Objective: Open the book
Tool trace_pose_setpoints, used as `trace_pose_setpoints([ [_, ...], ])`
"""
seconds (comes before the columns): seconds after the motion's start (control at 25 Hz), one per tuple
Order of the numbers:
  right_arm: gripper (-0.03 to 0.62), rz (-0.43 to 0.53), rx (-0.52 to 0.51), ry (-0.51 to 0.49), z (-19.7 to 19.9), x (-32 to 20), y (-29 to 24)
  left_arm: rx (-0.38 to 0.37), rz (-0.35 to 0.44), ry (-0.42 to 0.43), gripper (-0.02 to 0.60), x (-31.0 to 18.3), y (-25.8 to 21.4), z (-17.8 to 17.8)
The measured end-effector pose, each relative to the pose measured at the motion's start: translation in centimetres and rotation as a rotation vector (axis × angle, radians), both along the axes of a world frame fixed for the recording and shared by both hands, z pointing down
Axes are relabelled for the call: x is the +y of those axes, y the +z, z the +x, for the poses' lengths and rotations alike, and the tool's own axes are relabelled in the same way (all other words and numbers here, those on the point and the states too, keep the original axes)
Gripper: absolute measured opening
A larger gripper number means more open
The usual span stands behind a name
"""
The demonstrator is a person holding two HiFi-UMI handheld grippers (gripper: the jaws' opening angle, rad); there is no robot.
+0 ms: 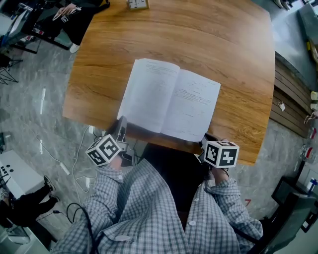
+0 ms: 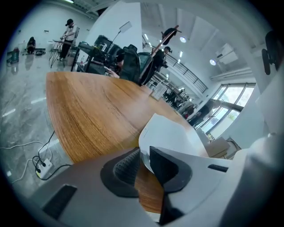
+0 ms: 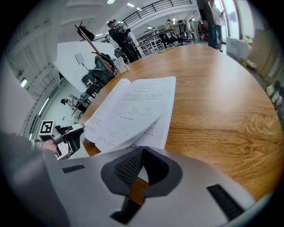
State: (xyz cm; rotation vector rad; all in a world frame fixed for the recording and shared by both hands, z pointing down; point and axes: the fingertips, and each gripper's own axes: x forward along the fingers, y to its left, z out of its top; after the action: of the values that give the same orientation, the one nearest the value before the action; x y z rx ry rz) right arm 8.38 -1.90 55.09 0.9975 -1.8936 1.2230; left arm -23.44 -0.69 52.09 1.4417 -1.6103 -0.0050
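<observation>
Looks like the book (image 1: 169, 99) is basically open already, flat near the surface's (image 1: 238, 59) front edge; left claw (image 2: 144, 150) sits slightly apart with a page (image 2: 171, 133) edge in the gap, right claw (image 3: 143, 148) is closed by the other corner, so next is probably backing off without snagging paper.

1 table (image 1: 233, 49) is counted, w/ 1 book (image 1: 169, 99) & 1 small box (image 1: 138, 4); 2 grippers are seen: left gripper (image 2: 144, 160), right gripper (image 3: 141, 153).
</observation>
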Motion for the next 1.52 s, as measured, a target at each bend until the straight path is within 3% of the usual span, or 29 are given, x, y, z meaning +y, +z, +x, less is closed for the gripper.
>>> trace_pose_setpoints([
  [0.28, 0.02, -0.002, -0.002, 0.001, 0.1, -0.1, 0.1, -0.033, -0.042, -0.014, 0.049, 1.2, 0.8, -0.5],
  [0.44, 0.02, -0.002, -0.005, 0.0, 0.0, -0.1, -0.1, -0.15, -0.067, -0.003, 0.048, 2.1, 0.3, -1.6],
  [0.72, 0.021, 0.004, -0.016, -0.002, 0.0, -0.1, 0.0, -0.213, 0.01, 0.033, 0.025, 1.3, -1.6, -0.9],
  [0.84, 0.021, 0.004, -0.027, 0.012, 0.1, 0.1, -0.2, -0.233, 0.066, 0.092, 0.011, 0.2, -2.8, 0.5],
  [1.04, 0.021, 0.02, -0.023, 0.03, 1.5, 0.4, -0.7, -0.322, 0.137, 0.26, 0.01, -1.1, -4.1, 3.9],
  [1.24, 0.021, 0.113, -0.033, 0.105, 3.5, -0.8, -2.6, -0.281, 0.184, 0.295, 0.009, -2.5, -4.9, 6.5],
  [1.52, 0.021, 0.281, -0.119, 0.175, 3.3, -3.1, -6.4, -0.231, 0.229, 0.372, 0.009, -4.6, -6.7, 10.4],
])
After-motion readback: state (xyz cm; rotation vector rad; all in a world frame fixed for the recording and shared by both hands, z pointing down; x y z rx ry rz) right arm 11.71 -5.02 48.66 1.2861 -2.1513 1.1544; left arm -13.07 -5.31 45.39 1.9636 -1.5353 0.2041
